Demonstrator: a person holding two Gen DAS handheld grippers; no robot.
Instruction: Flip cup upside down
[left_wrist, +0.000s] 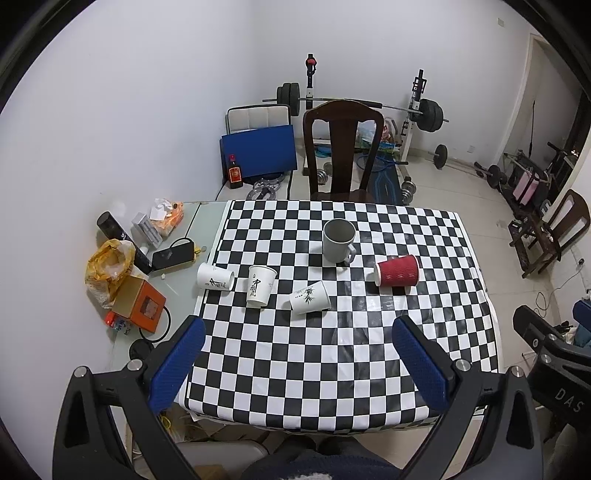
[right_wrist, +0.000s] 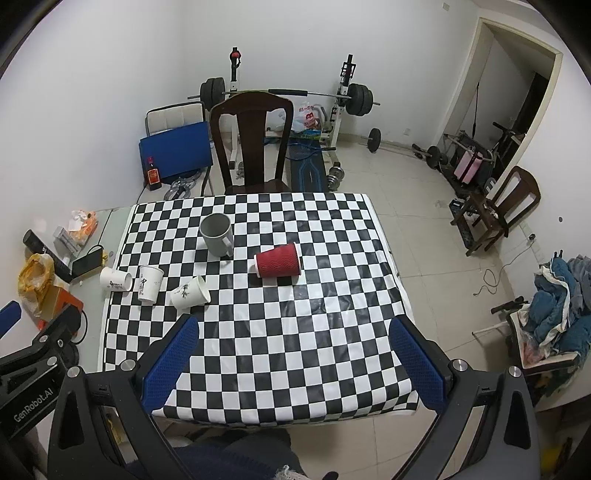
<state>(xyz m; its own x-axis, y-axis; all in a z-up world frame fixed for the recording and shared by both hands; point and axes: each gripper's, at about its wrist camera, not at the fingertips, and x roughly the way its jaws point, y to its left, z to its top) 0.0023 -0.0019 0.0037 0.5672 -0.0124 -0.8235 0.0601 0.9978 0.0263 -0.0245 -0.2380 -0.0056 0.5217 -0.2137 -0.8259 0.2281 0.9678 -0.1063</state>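
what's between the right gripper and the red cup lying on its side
Nothing visible. The right gripper is open above the near part of the checkered cloth, and only bare cloth lies between it and the red cup. The grey mug and white paper cups sit off to the left.

Red ribbed paper cup (left_wrist: 398, 271) (right_wrist: 277, 260) on its side on the checkered cloth, right of the grey mug

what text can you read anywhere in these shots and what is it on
"GenRobot.AI": on the left gripper body, seen in the right wrist view.
"DAS": partial letters on the right gripper body, seen in the left wrist view, rest cut off.
Brush-style characters on the upright white paper cup: not legible.
Label on the dark bottle: too small to read.
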